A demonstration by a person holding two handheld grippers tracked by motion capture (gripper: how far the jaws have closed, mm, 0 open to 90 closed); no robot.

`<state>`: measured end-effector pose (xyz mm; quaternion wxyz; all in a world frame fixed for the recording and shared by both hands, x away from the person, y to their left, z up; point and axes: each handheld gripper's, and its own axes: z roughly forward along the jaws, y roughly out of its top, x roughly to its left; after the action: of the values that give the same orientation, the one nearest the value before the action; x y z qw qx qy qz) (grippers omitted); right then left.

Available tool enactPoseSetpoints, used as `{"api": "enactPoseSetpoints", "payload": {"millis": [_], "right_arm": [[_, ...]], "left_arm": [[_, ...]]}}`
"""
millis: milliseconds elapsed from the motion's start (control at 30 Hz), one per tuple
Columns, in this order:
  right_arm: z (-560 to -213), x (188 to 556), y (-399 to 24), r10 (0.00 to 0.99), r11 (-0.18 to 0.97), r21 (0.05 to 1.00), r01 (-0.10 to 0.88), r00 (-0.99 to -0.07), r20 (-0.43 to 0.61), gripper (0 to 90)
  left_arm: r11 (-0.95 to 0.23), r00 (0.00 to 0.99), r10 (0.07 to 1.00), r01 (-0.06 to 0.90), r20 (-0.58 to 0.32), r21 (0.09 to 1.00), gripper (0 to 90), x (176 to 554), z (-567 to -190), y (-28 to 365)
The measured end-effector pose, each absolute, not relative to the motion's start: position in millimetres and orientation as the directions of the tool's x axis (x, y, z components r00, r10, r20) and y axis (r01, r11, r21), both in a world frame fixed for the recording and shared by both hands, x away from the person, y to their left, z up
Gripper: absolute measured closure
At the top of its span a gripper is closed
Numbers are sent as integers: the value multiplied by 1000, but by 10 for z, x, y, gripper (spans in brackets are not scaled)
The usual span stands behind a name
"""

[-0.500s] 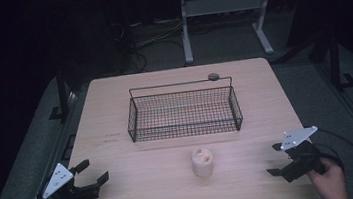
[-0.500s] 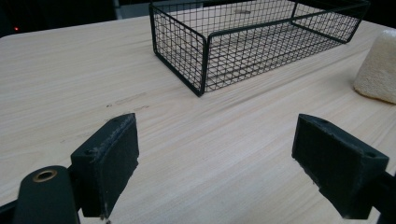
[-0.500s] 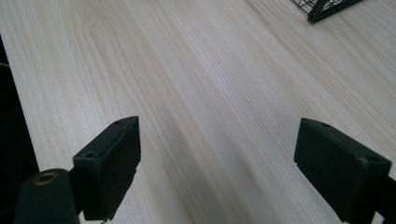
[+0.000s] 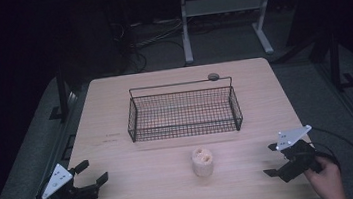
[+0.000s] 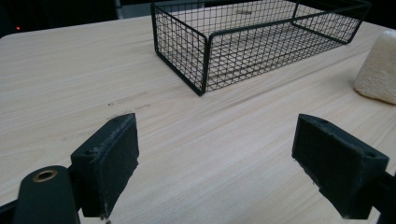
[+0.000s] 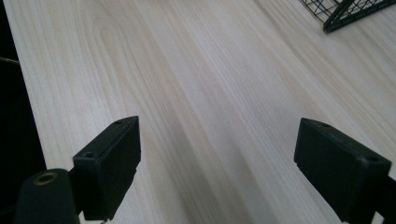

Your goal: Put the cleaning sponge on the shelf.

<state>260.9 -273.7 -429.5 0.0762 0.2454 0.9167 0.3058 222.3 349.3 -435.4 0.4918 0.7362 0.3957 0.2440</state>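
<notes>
A pale, porous sponge-like lump (image 4: pixel 202 162) stands on the wooden table (image 4: pixel 119 146) in front of a black wire basket (image 4: pixel 183 109). My left gripper (image 4: pixel 91 172) rests open near the front left corner, pointing toward the lump. In the left gripper view its jaws stand wide with only bare wood between them; the basket (image 5: pixel 252 42) lies ahead and the lump (image 5: pixel 376 70) sits at the right edge. My right gripper (image 4: pixel 271 159) is open near the front right corner, to the right of the lump. Its own view shows bare wood (image 6: pixel 201 93) between spread jaws.
A small dark round object (image 4: pixel 213 76) lies on the table behind the basket. A corner of the basket (image 6: pixel 348 11) shows at the top right of the right gripper view. A metal stand (image 4: pixel 220 19) is on the dark floor beyond the table.
</notes>
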Motion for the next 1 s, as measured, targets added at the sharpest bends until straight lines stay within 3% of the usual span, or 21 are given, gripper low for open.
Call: {"api": "enactPoseSetpoints", "payload": {"millis": [533, 1000], "right_arm": [[-4155, 2706, -2537, 442, 737, 570, 364, -897, 3, 143], [-4069, 2855, -2095, 329, 797, 530, 290, -944, 21, 143]], "left_arm": [[-203, 566, 824, 344, -29, 917, 139, 2222, -4352, 3486], [-187, 557, 830, 341, -38, 921, 139, 2216, -4344, 3529]]}}
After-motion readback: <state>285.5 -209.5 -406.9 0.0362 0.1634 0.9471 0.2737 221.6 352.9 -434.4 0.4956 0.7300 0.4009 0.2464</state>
